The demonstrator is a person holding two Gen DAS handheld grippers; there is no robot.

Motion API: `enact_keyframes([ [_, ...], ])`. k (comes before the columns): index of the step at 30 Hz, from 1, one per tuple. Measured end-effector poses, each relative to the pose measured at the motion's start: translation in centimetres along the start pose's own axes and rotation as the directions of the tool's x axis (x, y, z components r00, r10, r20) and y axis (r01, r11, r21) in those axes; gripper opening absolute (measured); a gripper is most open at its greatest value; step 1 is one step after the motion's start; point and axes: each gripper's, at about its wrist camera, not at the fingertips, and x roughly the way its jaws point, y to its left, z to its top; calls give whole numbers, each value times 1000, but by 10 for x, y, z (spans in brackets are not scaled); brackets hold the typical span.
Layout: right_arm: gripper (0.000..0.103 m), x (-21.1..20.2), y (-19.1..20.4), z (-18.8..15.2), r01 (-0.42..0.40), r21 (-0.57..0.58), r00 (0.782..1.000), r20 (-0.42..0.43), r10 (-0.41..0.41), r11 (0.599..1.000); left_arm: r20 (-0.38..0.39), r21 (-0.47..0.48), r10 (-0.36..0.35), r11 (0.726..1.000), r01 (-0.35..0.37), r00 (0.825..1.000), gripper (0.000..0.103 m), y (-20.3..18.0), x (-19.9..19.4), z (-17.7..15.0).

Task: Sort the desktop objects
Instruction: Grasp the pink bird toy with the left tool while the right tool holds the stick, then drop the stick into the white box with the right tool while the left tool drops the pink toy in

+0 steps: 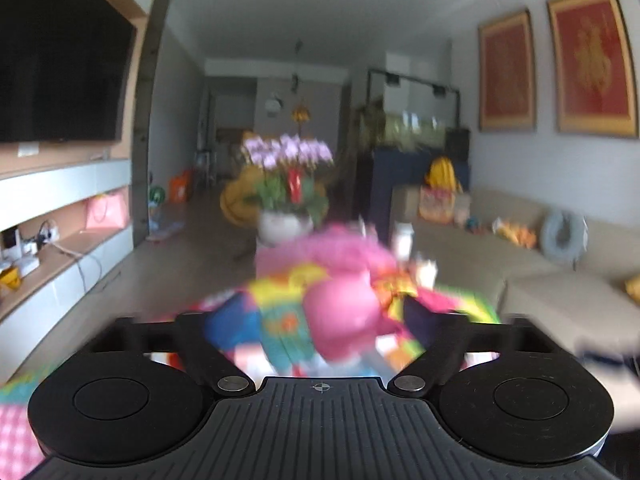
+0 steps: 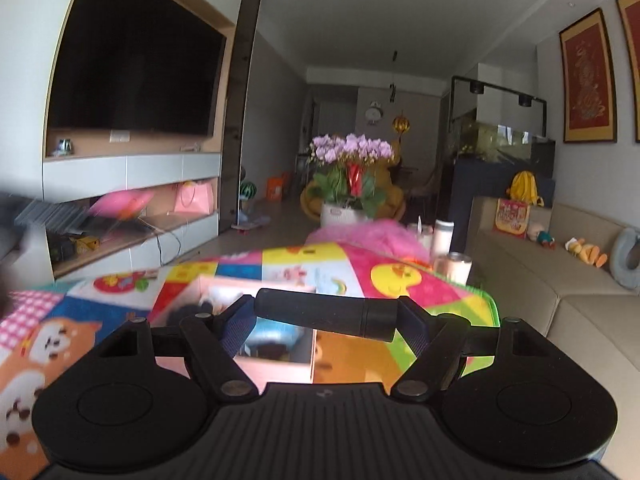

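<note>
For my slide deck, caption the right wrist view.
Right gripper holding a black cylinder crosswise above a pink box on a colourful mat.

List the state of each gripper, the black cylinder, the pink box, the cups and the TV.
Left gripper: open, nothing gripped.
Right gripper: shut on the black cylinder, held crosswise.
Pink box: open-topped, items inside.
Cups: upright on the mat's far edge.
TV: screen dark.

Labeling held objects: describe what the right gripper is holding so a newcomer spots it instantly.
In the right wrist view, find the colourful cartoon play mat over the table, then the right gripper in front of it. Crosswise between its fingers is a black cylinder, matte, with a cap seam near its right end: the only plain dark item among bright colours.
</note>
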Motion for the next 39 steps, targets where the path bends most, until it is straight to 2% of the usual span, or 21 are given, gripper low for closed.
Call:
enact_keyframes([
  [2,76,7,2,5,5,-13,1000,1,-5,1000,-27,-39,20,999,-21,999,100,10,22,16],
  [4,76,12,3,8,1,-28,1000,0,-1,1000,-36,-66,30,997,-33,999,101,20,24,15],
  [8,76,24,3,16,-9,-46,1000,7,10,999,-46,-64,157,985,-160,987,102,45,7,-18],
  [11,76,41,10,29,-26,-31,999,20,27,999,-89,-66,216,973,-222,972,102,65,-9,-52],
  [14,76,71,18,46,-63,15,998,9,63,998,-132,-98,220,967,-233,967,102,80,-24,-78],
  [17,76,117,25,63,-124,113,989,-66,132,986,-166,-113,199,969,-220,966,103,86,-33,-97],
  [21,78,173,40,79,-243,159,953,-145,266,957,-186,-135,193,966,-220,963,103,96,-38,-113],
  [22,82,181,44,82,-242,144,952,-153,264,959,-193,-147,190,964,-220,963,103,99,-39,-116],
  [25,82,192,50,85,-208,62,966,-145,215,976,-214,-176,169,962,-208,962,103,100,-44,-129],
  [29,82,211,42,75,-114,13,976,-187,115,993,-235,-191,116,968,-163,965,103,92,-38,-141],
  [30,82,221,40,71,-86,16,972,-216,88,996,-242,-192,104,969,-153,965,103,90,-35,-143],
  [32,68,247,39,62,-46,25,958,-281,51,999,-257,-192,87,972,-139,962,103,87,-29,-146],
  [34,61,272,37,55,-16,28,941,-337,25,999,-265,-183,88,973,-140,960,103,84,-27,-149],
  [37,61,295,32,40,5,32,920,-391,8,999,-278,-144,124,975,-169,952,103,80,-25,-149],
  [39,66,298,38,30,-21,1,911,-412,20,1000,-288,-122,142,975,-183,947,103,77,-23,-149],
])
